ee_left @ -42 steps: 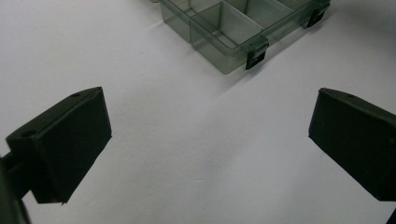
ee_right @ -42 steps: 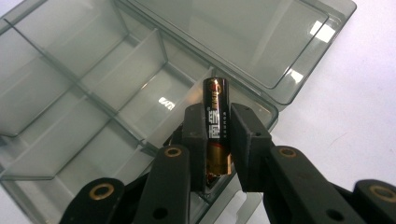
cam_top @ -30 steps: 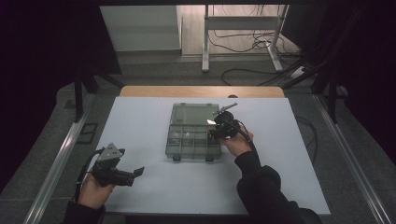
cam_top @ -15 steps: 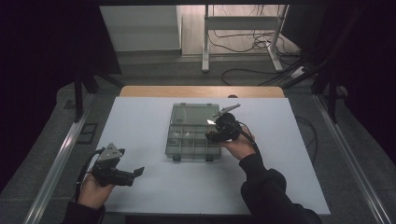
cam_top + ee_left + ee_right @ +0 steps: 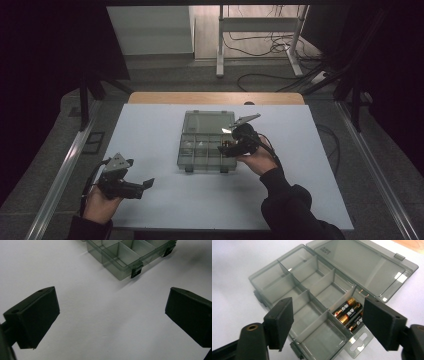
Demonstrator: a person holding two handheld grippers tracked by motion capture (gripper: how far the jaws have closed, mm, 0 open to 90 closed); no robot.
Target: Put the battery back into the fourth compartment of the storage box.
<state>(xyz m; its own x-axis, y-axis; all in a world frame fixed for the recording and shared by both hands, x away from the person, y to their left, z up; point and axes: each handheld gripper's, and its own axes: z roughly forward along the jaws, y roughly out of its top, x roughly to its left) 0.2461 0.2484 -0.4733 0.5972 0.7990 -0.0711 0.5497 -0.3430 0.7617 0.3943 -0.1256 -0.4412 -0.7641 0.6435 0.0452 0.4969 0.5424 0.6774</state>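
**Batteries lay just ahead of the open right jaws**

Found the left gripper (image 5: 145, 184) low at the lower left of the high view, resting near the desk's (image 5: 150, 130) front edge, well apart from the box (image 5: 186, 150). Saw its jaws standing wide apart in the left gripper view (image 5: 110, 315), with bare desk between them and a latched corner of the box at the top edge.

Found the right gripper (image 5: 226, 148) at mid-frame, over the box's right end and far nearer to the work than the left. Saw its jaws (image 5: 329, 315) spread in the right gripper view, having just been opening, with nothing pinched between them. Noted the batteries (image 5: 348, 312) below and slightly right of the gap, lying side by side in a compartment at the box's (image 5: 264, 275) right end, just short of the laid-back lid (image 5: 362, 262). Read their long axis as slanting from lower left to upper right of that frame, roughly across the line between the jaws.

Counted three batteries, the rightmost partly covered by the right-hand jaw. Could not make out the batteries in the high view, behind gripper and glare.
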